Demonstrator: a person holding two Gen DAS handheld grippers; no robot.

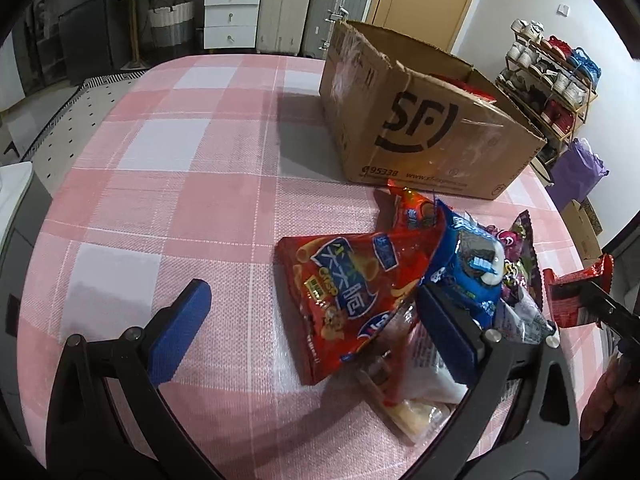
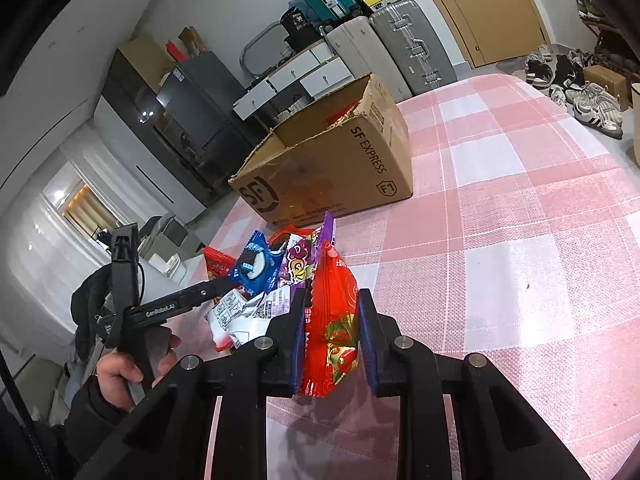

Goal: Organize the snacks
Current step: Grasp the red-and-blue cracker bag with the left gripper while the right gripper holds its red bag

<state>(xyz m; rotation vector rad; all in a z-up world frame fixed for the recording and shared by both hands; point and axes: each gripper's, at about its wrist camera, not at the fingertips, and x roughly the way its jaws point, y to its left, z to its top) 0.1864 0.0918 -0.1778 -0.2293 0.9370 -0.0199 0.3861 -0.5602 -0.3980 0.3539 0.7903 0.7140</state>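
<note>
A pile of snack packets lies on the pink checked tablecloth (image 1: 180, 200): a red crisp bag (image 1: 344, 296), a blue cookie packet (image 1: 472, 268), a purple candy packet (image 1: 520, 256) and white packets (image 1: 428, 364). An open SF cardboard box (image 1: 420, 128) stands behind the pile with red packets inside. My left gripper (image 1: 316, 332) is open and empty, its right finger against the pile's near side. My right gripper (image 2: 331, 340) is shut on a red snack packet (image 2: 332, 320), held upright just above the table. That packet shows at the right edge of the left wrist view (image 1: 576, 292).
The box (image 2: 332, 168) sits near the table's far edge. Suitcases (image 1: 312, 4), white drawers (image 1: 228, 8) and a shoe rack (image 1: 548, 76) stand beyond the table. The pile (image 2: 260, 280) lies between box and grippers.
</note>
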